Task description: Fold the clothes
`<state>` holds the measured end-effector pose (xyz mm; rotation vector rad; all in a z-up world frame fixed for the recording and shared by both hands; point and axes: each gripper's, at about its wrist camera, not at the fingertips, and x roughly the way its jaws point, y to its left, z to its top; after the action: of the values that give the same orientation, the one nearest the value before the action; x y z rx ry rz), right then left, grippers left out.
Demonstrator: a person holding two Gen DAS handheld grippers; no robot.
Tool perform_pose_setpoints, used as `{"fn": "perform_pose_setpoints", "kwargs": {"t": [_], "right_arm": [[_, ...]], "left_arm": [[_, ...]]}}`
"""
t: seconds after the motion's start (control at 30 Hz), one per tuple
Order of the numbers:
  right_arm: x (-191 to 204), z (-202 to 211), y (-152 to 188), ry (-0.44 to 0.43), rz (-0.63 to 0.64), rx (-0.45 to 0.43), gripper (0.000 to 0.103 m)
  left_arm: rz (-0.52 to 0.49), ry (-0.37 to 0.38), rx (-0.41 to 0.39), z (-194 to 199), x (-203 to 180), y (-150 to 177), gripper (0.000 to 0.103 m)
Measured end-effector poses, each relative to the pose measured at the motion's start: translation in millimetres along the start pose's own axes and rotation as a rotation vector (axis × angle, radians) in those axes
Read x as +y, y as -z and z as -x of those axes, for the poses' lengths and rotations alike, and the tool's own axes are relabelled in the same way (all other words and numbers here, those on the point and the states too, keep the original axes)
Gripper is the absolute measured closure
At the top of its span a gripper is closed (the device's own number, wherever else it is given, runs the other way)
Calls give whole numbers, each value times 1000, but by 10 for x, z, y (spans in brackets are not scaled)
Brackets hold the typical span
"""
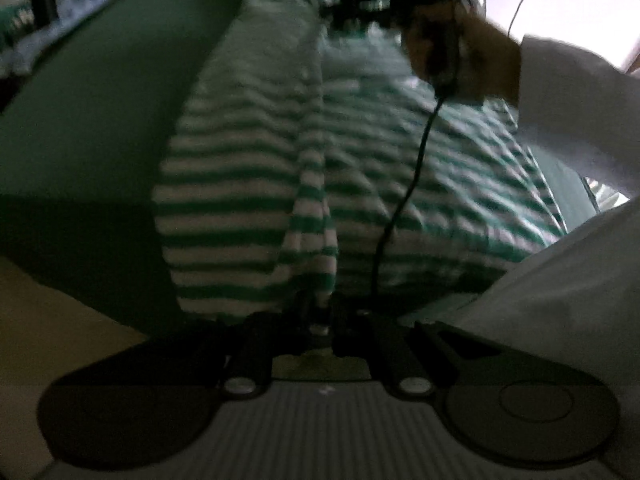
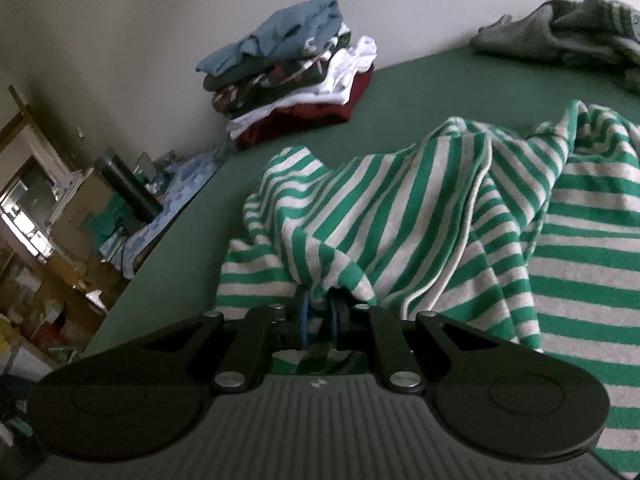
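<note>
A green-and-white striped garment (image 1: 248, 184) lies spread on the green bed sheet (image 1: 100, 120). My left gripper (image 1: 318, 312) is shut on a narrow fold of its near edge. In the right wrist view the same striped garment (image 2: 400, 208) is bunched and lifted, and my right gripper (image 2: 320, 312) is shut on a pinch of its fabric. The left wrist view also shows the right gripper (image 1: 372, 4) far off, held by a person's hand (image 1: 472, 60) in a white sleeve, at the garment's far end.
A stack of folded clothes (image 2: 296, 76) stands by the wall at the back of the bed. A crumpled grey-green garment (image 2: 568, 32) lies at the far right. Off the bed's left edge (image 2: 160, 248) are a dark tumbler (image 2: 128, 188) and cluttered furniture. A black cable (image 1: 404, 184) hangs across the garment.
</note>
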<state>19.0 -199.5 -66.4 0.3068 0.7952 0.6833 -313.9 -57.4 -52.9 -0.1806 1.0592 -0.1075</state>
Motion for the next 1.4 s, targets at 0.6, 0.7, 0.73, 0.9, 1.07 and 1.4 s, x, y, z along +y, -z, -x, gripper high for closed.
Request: {"fn": "perform_pose_setpoints", "kwargs": {"t": [0.6,0.7,0.73,0.9,1.07,1.4], "right_arm": [[495,233,304,-221,220,121,78],[486,115,372,-173,224,170,79],[447,101,383,-161,214,181,81],[361,211,377,-128,221,174,79],[430,314,397,-220,215,148,75],[336,321,266,-83,215,70,74]], "left_arm": [[-108,-30,-89,119,-75,-413,77],[-117,-10,0,-34,-95,-241,76],[-119,-4,31,-81,-99,-179,75],[1,12,125,-58,146,6,75],[-29,-34,30,252,168,-134,65],[-192,-69,-32,27,92,-530,49]]}}
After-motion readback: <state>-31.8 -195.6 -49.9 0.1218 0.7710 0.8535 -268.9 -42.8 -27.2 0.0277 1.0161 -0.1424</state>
